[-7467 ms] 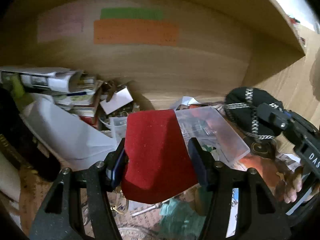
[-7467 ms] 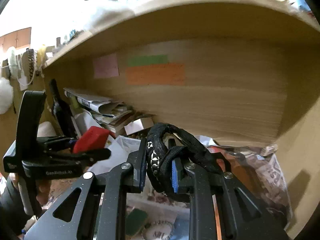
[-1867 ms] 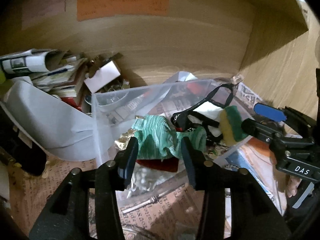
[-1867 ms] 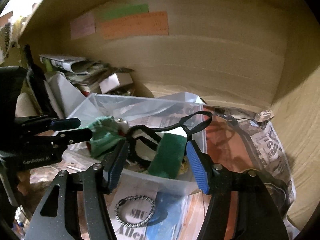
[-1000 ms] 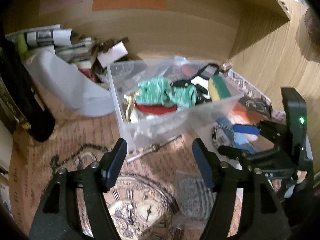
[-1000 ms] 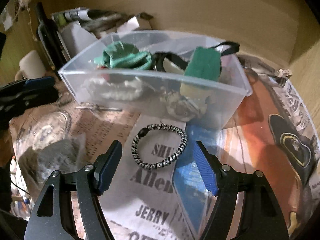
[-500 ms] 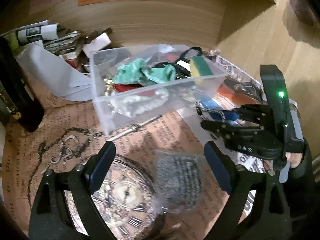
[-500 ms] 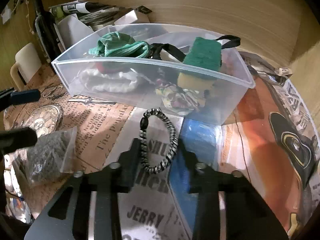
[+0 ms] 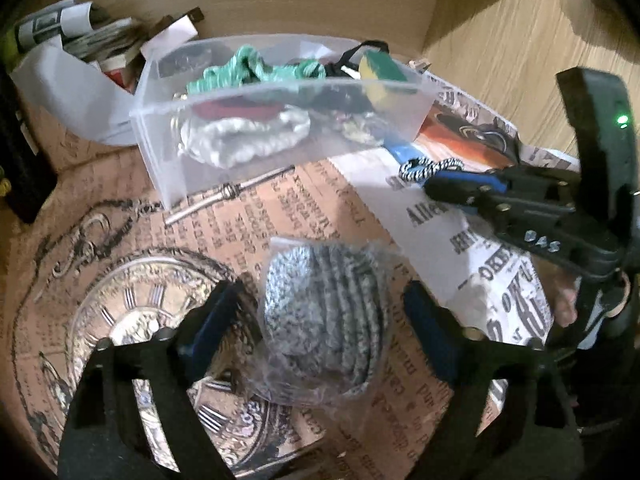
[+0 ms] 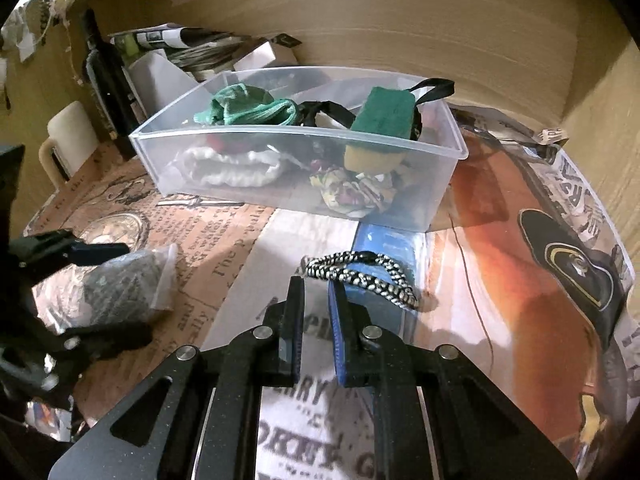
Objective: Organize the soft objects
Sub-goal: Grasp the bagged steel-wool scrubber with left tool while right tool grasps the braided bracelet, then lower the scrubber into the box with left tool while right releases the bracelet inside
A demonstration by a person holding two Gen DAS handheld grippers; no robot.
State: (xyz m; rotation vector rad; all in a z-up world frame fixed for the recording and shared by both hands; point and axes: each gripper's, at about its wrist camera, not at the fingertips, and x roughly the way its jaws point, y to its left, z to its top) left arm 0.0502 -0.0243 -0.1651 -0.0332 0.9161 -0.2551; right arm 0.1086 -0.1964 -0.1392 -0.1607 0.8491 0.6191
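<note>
A clear plastic bin [image 9: 168, 152] [image 10: 452, 136] holds a green cloth [image 10: 244, 108], a green-and-yellow sponge [image 10: 384, 120], a white knit piece [image 10: 228, 168], a red cloth and black straps. My left gripper [image 9: 316, 312] is open, its fingers either side of a grey scrubber in a clear bag [image 9: 324, 320] on the table. My right gripper [image 10: 316, 284] is shut on a black-and-white braided bracelet [image 10: 364, 268], held just above the newspaper in front of the bin. It also shows in the left wrist view [image 9: 430, 168].
Printed newspaper [image 10: 500, 240] covers the table. A dark bottle [image 10: 106, 76], a cream mug [image 10: 68, 140] and stacked papers [image 10: 188, 44] stand left of and behind the bin. A metal rod [image 9: 228, 194] lies by the bin's front. Wooden shelf walls close in behind and right.
My left gripper has dropped over the bagged scrubber, which now sits between its fingers. My right gripper has lifted the bracelet, which has tipped from upright to flat.
</note>
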